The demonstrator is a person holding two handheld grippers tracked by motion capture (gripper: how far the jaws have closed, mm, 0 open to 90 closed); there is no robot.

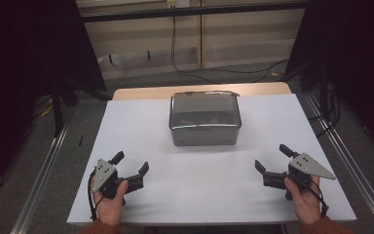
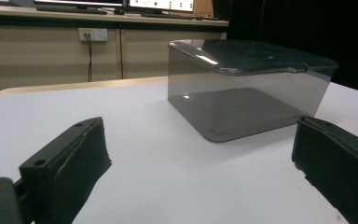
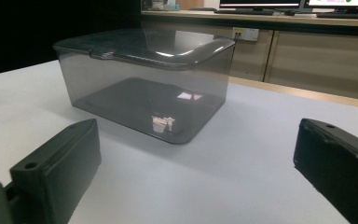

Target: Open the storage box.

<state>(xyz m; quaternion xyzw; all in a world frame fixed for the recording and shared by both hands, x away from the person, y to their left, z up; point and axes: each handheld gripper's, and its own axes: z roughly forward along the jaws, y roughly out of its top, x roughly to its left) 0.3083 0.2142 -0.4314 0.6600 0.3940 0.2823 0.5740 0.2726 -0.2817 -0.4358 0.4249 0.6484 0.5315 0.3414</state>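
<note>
The box [image 1: 205, 118] is made of smoky grey see-through plastic, and its lid [image 1: 204, 109] is on. From the high view some dark shapes show through the lid, but reflections and the tint make them impossible to identify. In both gripper views the inside looks like a dark floor with bright glints on it, nothing more can be made out. The room around the surface [image 1: 141, 131] is dim, and the floor at each side falls off into black.

The box sits on the white surface toward its far edge, roughly midway between left and right. Both grippers are down at the near edge, well apart from the box and from each other, each held in a hand that comes in from the bottom of the high view.

The left gripper [image 1: 130, 167] has its jaws spread wide with nothing between them; in the left gripper view the box [image 2: 247, 86] stands ahead of the jaws and a little to the right, its right corner near the right jaw's tip in the picture.

The right gripper [image 1: 274, 159] is likewise wide open and empty. In the right gripper view the box [image 3: 147, 81] lies ahead and to the left, above the left jaw. The jaws in both gripper views are cut off by the bottom edge.
</note>
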